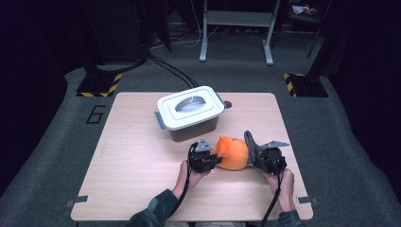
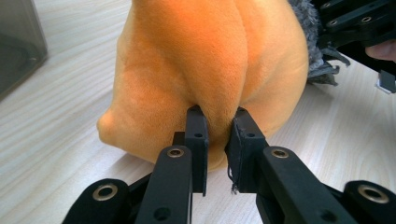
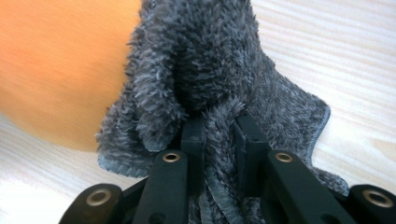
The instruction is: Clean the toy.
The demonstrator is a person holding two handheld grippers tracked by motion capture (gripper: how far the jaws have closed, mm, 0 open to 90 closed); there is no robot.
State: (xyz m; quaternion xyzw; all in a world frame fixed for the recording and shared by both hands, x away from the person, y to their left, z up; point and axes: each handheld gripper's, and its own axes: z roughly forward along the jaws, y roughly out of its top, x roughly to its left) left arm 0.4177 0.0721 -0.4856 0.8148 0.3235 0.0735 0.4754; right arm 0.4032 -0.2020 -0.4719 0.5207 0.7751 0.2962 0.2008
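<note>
**Clerk:** Item one, left gripper [image 1: 213, 161]. State?

**Me:** My left jaws are nearly closed, pinching a fold of the orange plush toy [image 2: 205, 70]. The fold sits right between the pads; the rest of the toy bulges up and away ahead of them, resting on the table [image 1: 137, 161].

**Clerk:** Item two, right gripper [image 1: 255, 158]?

**Me:** My right jaws are also nearly closed, clamped on a bunch of the grey fuzzy cloth [image 3: 210, 79]. The cloth rises straight ahead of the pads and drapes to both sides; the orange toy lies just beyond it, touching it.

**Clerk:** Progress?

**Me:** I judge the work to be wiping the toy with the cloth. Done: toy steadied, cloth in hand and brought against the toy's side. Left: the rubbing itself, as far as I can tell. Whether any part has been wiped, I cannot say.

**Clerk:** Item three, other stock?

**Me:** One white-lidded storage box [image 1: 190, 112], lid on, well beyond both jaws, apart from the toy.

**Clerk:** What does each view add?

**Me:** The high view shows both my hands, the toy between the grippers, and the box. The left gripper view shows the pinched fold and a small nub on the toy's lower side. The right gripper view shows the cloth's stitched hem and its pile.
</note>
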